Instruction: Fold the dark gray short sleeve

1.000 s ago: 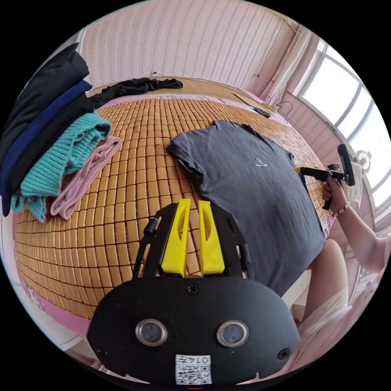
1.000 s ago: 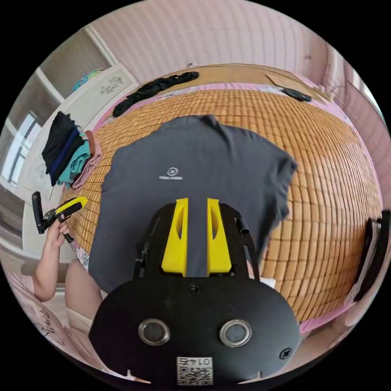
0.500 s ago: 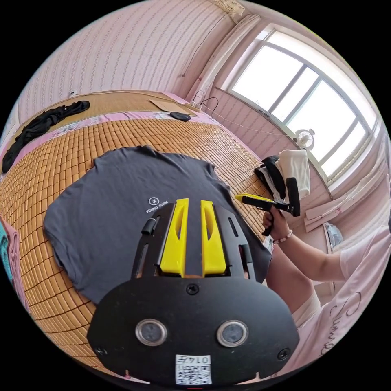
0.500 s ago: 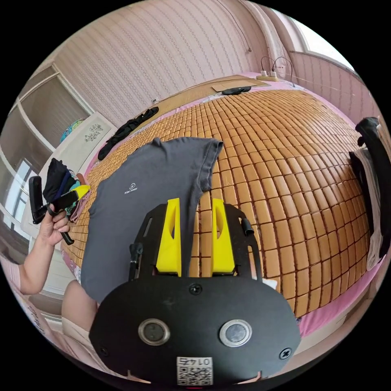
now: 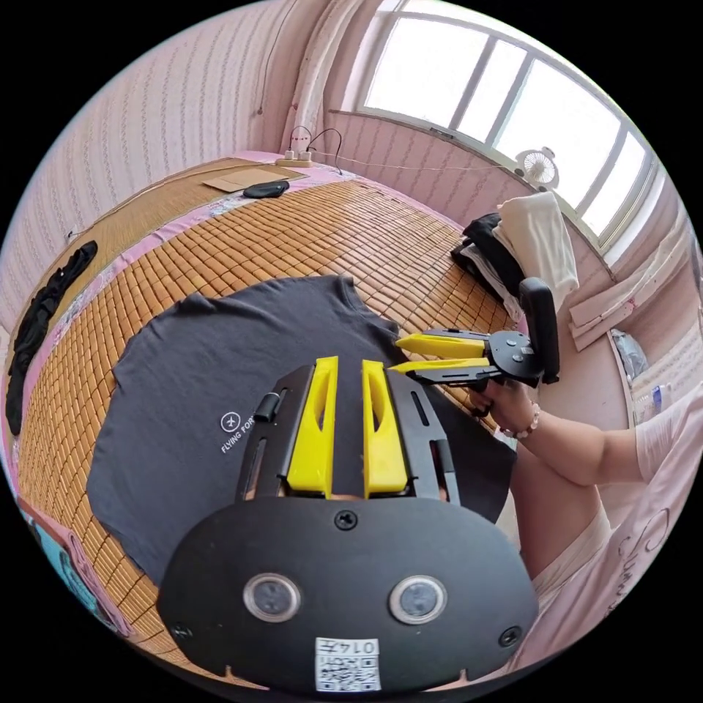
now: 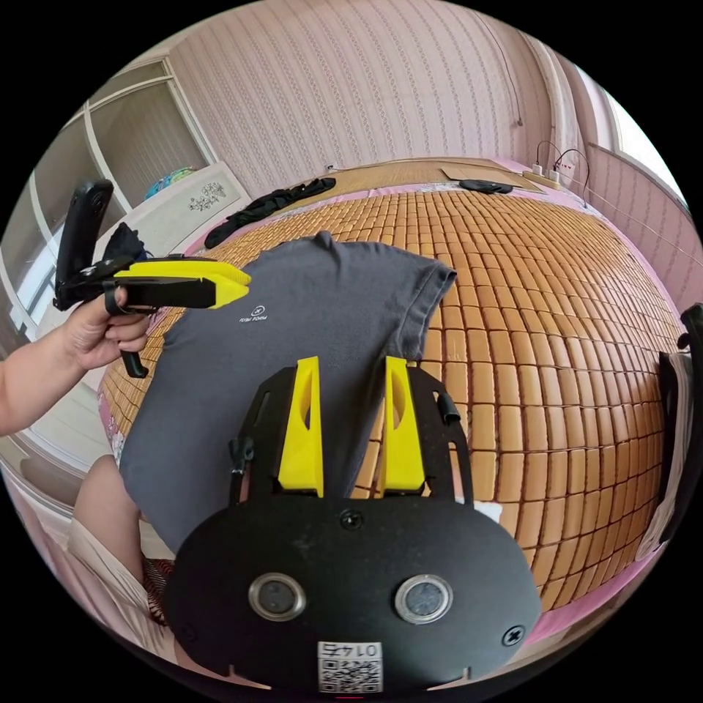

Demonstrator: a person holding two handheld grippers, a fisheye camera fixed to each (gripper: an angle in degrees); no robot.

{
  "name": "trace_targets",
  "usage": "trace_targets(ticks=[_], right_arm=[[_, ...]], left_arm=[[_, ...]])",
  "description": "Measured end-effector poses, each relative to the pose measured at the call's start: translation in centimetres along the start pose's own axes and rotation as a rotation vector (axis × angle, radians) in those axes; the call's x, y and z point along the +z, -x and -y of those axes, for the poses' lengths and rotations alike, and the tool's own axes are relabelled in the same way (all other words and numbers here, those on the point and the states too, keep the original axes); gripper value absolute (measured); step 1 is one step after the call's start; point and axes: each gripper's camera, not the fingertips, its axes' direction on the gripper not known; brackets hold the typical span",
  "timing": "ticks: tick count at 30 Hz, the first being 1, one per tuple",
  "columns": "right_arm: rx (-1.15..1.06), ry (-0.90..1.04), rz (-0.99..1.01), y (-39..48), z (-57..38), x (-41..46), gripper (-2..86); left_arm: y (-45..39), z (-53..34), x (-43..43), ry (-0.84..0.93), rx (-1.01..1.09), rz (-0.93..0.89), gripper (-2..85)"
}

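The dark gray short sleeve shirt (image 5: 220,366) lies spread flat, front up, on the bamboo mat (image 5: 307,234) that covers the bed, its hem reaching the mat's near edge by the person's legs. In the left gripper view, the left gripper (image 5: 343,373) hovers over the shirt's lower middle, beside the small white chest print, its yellow jaws standing a narrow gap apart with nothing between them. In the same view the right gripper (image 5: 406,357) sits at the shirt's side edge near the sleeve, held by the person's right hand (image 5: 505,406); its jaws are parted a little and grip no cloth.

In the right gripper view, the right gripper (image 6: 344,366) hangs above the shirt's side edge just below the sleeve (image 6: 425,293), jaws moderately open, one over the fabric and the other over bare mat. The left gripper (image 6: 238,282) appears over the far side of the shirt, near the print, held in the left hand (image 6: 95,337), its jaws close together; whether they touch I cannot tell from this angle.

Beyond the shirt's collar, a black garment (image 6: 271,201) lies crumpled along the mat's far edge. Off the mat's side nearest the shirt's sleeve, folded white and black clothes (image 5: 527,234) are stacked under the window (image 5: 498,102)
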Motion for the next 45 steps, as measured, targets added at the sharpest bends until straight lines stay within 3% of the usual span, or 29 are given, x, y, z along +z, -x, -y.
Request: trace_targets(ticks=[4, 8, 15, 24, 26, 29, 36, 40, 45], right_arm=[[0.018, 0.024, 0.026, -0.9, 0.2, -0.2, 12.8], [0.035, -0.019, 0.036, -1.7, -0.1, -1.3, 5.0], [0.117, -0.034, -0.127, -3.8, 0.1, -2.6, 7.1], [0.173, 0.001, -0.015, -6.4, 0.6, -2.4, 5.9], [0.178, 0.011, 0.025, -7.0, 0.7, -2.2, 3.1], [0.178, -0.001, 0.036, -7.2, 0.7, -2.3, 1.1], [0.004, -0.081, 0.074, -5.5, 0.9, -2.9, 0.3], [-0.154, -0.023, 0.156, -4.2, 1.3, -2.1, 0.7], [-0.072, -0.082, 0.254, -5.8, 1.5, -1.8, 2.4]], left_arm=[[0.8, 3.1, 2.2, 0.003, -0.028, -0.071, 5.3], [2.1, 7.0, 5.4, 0.042, -0.066, -0.062, 5.4], [1.8, 13.4, 10.2, 0.045, -0.036, -0.015, 6.3], [-0.8, 18.7, 17.5, 0.141, 0.027, 0.047, 7.0], [-0.8, 18.7, 18.7, 0.208, 0.028, 0.088, 1.2], [-0.5, 18.2, 17.9, 0.160, 0.033, 0.123, -0.5], [3.5, 14.1, 9.4, -0.014, -0.089, -0.002, -0.9], [5.8, 9.0, 7.5, -0.005, -0.172, 0.107, -0.6], [8.8, 5.1, 6.4, 0.013, -0.325, 0.106, 1.9]])
